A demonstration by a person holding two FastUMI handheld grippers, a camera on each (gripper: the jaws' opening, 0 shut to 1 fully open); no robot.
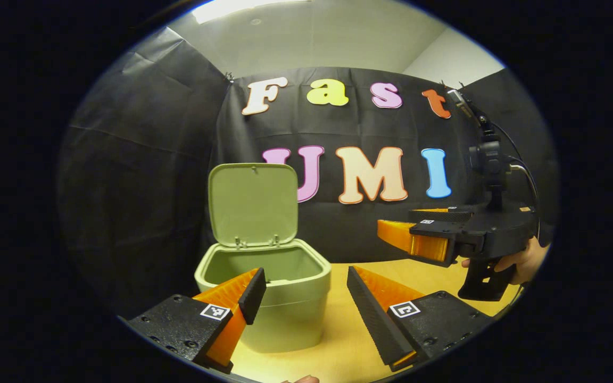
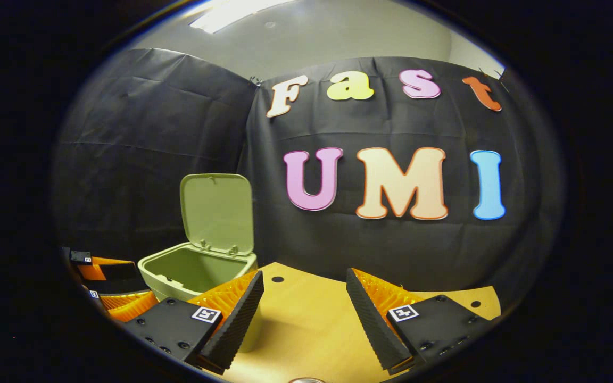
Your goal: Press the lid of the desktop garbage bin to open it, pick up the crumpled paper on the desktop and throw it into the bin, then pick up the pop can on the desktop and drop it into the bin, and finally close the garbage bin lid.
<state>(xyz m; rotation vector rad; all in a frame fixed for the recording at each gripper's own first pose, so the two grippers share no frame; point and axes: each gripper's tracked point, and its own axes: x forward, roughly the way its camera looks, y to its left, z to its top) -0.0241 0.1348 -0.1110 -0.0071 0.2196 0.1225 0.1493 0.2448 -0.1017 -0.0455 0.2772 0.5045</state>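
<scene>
Green matte plastic bin [image 1: 280, 298], squarish, lid [image 1: 253, 205] upright | wooden tabletop [image 1: 349, 340] | left tongs [image 1: 306, 295] and right tongs [image 2: 304, 298] spread wide, empty

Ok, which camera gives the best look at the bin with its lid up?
The left gripper view: the bin sits near and central, lid upright, inside wall visible. The right gripper view shows it farther off to the left, partly behind that claw's finger.

We see a black cloth wall [image 2: 179, 122] rising behind the table [image 2: 306, 324], creased and pinned at its top corners. The table is pale wood with small dark holes near its far edge. Above the cloth runs a white ceiling [image 1: 312, 37] with a bright light panel [image 1: 232, 6].
</scene>
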